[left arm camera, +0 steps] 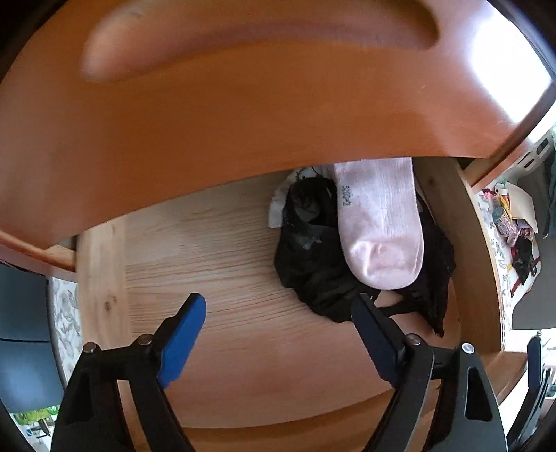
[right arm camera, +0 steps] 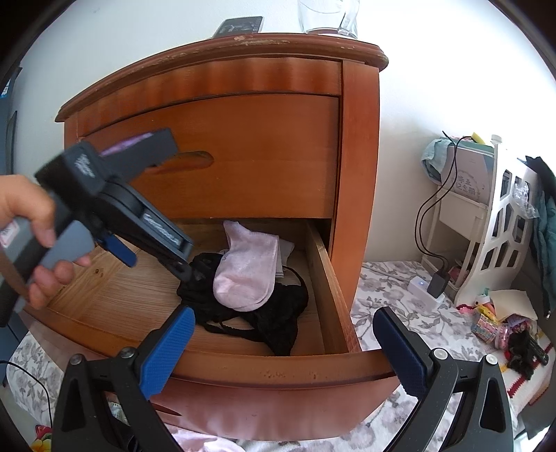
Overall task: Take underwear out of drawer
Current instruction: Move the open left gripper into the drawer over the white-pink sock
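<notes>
The lower drawer (right arm camera: 278,368) of a wooden nightstand stands pulled out. On its right side lies a heap of black underwear (left arm camera: 312,271) (right arm camera: 278,309) with a pale pink sock (left arm camera: 378,226) (right arm camera: 243,271) on top. A hand holds my left gripper (left arm camera: 278,306) (right arm camera: 158,266) inside the drawer. It is open, and its right fingertip (left arm camera: 361,306) touches the near edge of the black fabric. My right gripper (right arm camera: 283,314) hovers open in front of the drawer, holding nothing.
The shut upper drawer front (left arm camera: 243,121) hangs over the back of the open drawer. A glass (right arm camera: 326,17) and a dark flat device (right arm camera: 239,26) sit on the nightstand top. To the right are a white charger (right arm camera: 422,288), a white rack (right arm camera: 486,226) and floral fabric (right arm camera: 392,306).
</notes>
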